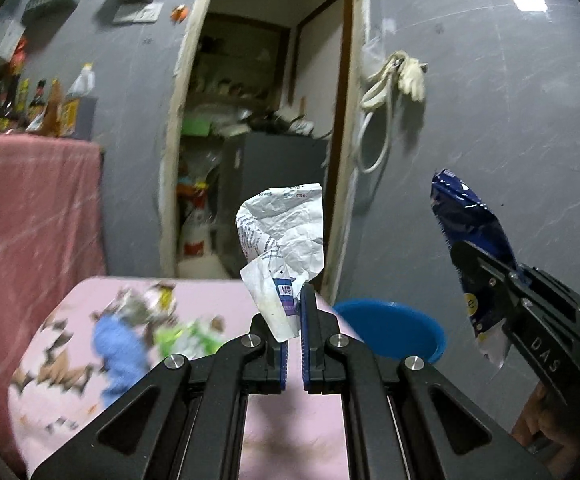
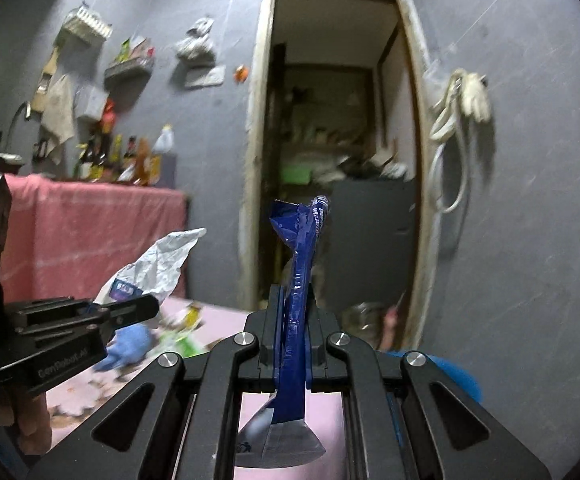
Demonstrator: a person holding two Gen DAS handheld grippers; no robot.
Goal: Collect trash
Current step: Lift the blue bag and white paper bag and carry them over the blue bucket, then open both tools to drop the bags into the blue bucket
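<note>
The left gripper has its jaws clenched on a crumpled white wrapper, held up above the bench. The right gripper grasps a blue packet that stands upright between its jaws, its silver end hanging below them.

The bench wears a pink patterned cloth, with blurred scraps lying on it: a blue glove and green litter just beside it. A blue bin sits past the bench's right edge.

Behind, a grey wall frames an open doorway into a cluttered storeroom. White gloves and a cord hang right of the doorway. To the left stands a counter draped in red cloth, carrying bottles.
</note>
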